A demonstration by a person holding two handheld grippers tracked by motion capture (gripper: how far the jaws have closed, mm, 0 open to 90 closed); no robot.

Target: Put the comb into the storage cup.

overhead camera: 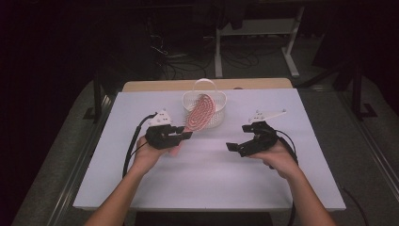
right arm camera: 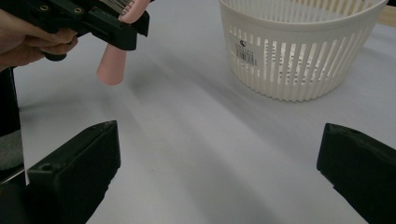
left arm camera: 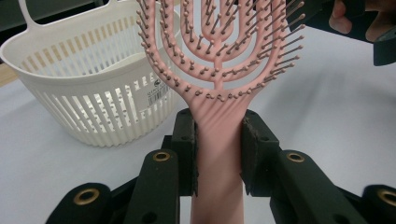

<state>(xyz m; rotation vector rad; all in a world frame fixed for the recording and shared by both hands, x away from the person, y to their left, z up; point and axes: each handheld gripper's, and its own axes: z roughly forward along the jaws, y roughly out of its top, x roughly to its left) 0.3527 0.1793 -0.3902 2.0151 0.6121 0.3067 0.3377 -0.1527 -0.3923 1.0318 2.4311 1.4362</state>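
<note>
A pink vented hairbrush (overhead camera: 200, 114) is held above the table, its bristled head leaning toward a white slotted basket (overhead camera: 221, 104). My left gripper (overhead camera: 182, 136) is shut on the brush's handle (left arm camera: 218, 154), both pads pressing its sides just below the head (left arm camera: 219, 56). The handle's round end (right arm camera: 111, 65) hangs below that gripper in the right gripper view. My right gripper (overhead camera: 237, 147) hovers to the right of the brush with its jaws wide apart and nothing between them; its fingertips (right arm camera: 74, 175) frame bare table.
The basket (left arm camera: 93, 93) with a loop handle stands at the back middle of the white table (overhead camera: 207, 179). Cables trail from both grippers. Dark floor, table legs and wires lie beyond the far edge.
</note>
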